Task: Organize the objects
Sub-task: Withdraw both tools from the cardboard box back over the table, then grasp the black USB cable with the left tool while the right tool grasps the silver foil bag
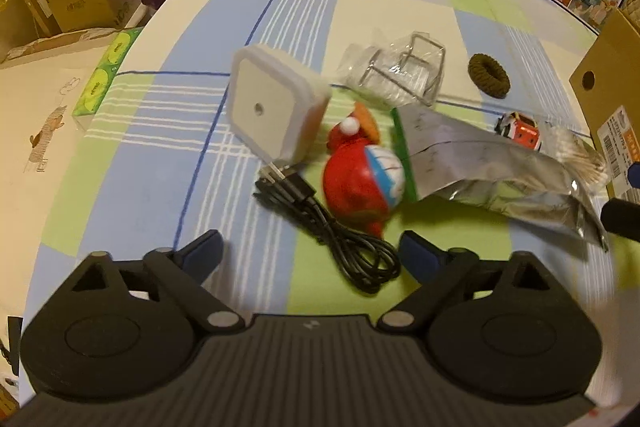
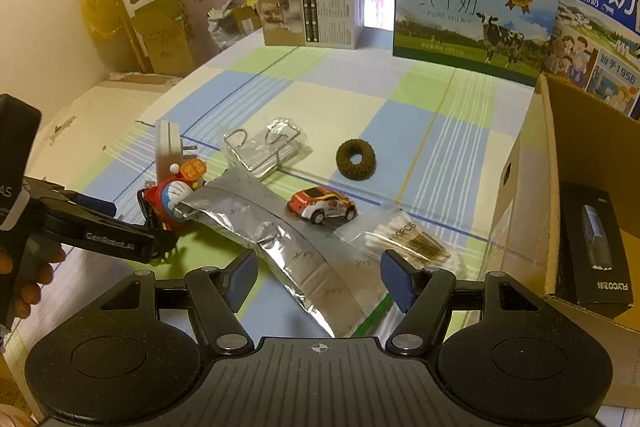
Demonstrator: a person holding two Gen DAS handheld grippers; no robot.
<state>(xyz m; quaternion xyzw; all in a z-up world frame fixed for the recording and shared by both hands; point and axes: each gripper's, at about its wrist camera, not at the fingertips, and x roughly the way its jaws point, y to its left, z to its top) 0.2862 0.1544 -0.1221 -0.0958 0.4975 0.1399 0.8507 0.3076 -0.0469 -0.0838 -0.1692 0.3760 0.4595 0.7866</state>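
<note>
Checked worktop, both wrist views, items listed from the left edge to the right.

Left tongs: jaws spread wide, holding nothing, hovering over the near part of the worktop. Directly ahead of them lies a coiled black USB cable, its plug end touching the white square night light, which stands tilted on edge. Just right of the cable, a red Doraemon figure lies on its side.

Centre: a silver foil pouch runs with its long axis from the figure at far left toward the near right, its near end passing between the fingers of the right tongs. These are likewise wide open and grip nothing. Behind the pouch, a wire stand in a clear bag, then a brown hair tie lying apart.

Right: a toy car just beyond the pouch; a bag of cotton swabs near the right finger; a cardboard box at the right edge, already holding a black boxed item.

Judgement: the pouch is nearest the right tongs, the cable nearest the left; since the jaws already straddle the pouch's width, closing across its short axis appears simplest.
</note>
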